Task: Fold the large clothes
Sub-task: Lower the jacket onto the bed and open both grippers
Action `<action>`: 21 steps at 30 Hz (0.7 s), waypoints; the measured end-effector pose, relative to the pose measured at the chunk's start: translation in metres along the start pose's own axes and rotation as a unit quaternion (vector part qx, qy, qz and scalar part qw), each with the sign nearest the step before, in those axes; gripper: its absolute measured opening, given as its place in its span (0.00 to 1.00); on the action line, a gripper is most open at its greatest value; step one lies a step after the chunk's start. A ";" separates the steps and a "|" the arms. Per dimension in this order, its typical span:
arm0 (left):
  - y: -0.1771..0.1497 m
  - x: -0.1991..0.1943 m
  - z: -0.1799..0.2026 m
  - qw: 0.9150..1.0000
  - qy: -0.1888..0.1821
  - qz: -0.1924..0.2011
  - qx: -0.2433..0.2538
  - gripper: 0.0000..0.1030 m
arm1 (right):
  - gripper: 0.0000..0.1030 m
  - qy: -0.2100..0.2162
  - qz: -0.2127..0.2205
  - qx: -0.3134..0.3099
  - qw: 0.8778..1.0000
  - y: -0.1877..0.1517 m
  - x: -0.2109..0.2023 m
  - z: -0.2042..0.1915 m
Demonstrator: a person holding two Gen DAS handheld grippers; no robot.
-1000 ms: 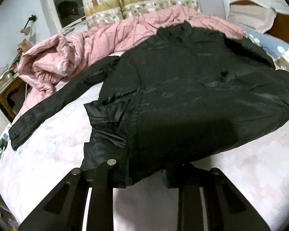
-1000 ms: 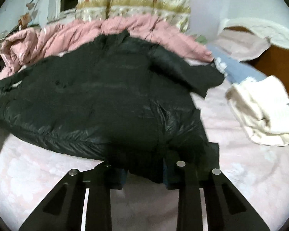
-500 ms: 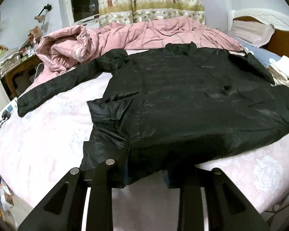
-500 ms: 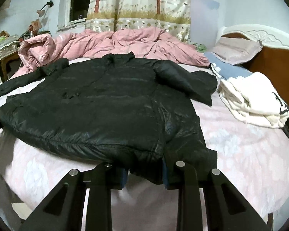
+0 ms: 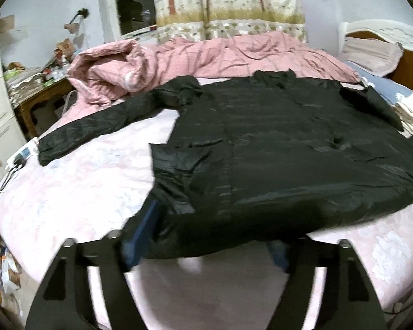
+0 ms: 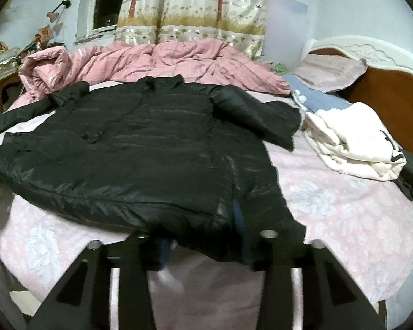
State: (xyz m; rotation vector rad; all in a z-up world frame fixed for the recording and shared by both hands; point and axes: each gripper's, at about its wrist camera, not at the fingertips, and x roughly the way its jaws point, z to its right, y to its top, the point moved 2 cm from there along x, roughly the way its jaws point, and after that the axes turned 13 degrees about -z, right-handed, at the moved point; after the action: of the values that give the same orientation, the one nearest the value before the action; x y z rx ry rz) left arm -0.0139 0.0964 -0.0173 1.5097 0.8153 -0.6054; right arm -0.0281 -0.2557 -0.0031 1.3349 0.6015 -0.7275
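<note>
Right wrist: black jacket (image 6: 151, 159) on bed (image 6: 330, 206)

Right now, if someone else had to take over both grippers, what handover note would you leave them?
Left gripper: jaws have just been opening, now spread wide with the hem of the black jacket lying loose between them, not pinched.
Right gripper: the same at the hem's other corner, open and just released.
The jacket lies spread flat on the pink bed sheet, collar toward the pink quilt, both sleeves out to the sides. A folded white garment sits beside it.
Done: jacket laid out.
Left: fold in the sleeves, then fold the body.
</note>
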 end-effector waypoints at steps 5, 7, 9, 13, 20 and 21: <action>0.002 -0.005 -0.013 0.999 -0.010 0.012 -0.028 0.85 | 0.66 0.007 0.003 0.024 1.000 0.002 -0.001 0.010; 0.003 -0.008 -0.014 0.999 -0.008 0.019 -0.030 0.85 | 0.68 0.003 0.005 0.025 1.000 0.002 -0.002 0.011; 0.002 -0.013 -0.011 0.999 0.010 0.030 -0.020 0.86 | 0.70 -0.003 0.012 0.025 1.000 0.003 -0.005 0.013; 0.000 -0.022 -0.001 0.998 0.041 0.054 0.009 0.86 | 0.75 0.015 0.013 0.029 0.999 0.005 -0.008 0.016; 0.014 -0.024 0.008 0.994 0.083 0.060 0.027 0.86 | 0.75 0.007 0.022 0.024 0.999 0.015 -0.009 0.017; 0.017 -0.024 0.009 0.994 0.089 0.059 0.029 0.86 | 0.75 0.005 0.023 0.023 0.999 0.017 -0.010 0.017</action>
State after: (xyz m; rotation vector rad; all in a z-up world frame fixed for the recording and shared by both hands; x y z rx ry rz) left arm -0.0146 0.0842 0.0109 1.6704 0.8426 -0.4152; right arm -0.0223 -0.2697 0.0178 1.3917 0.5632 -0.7014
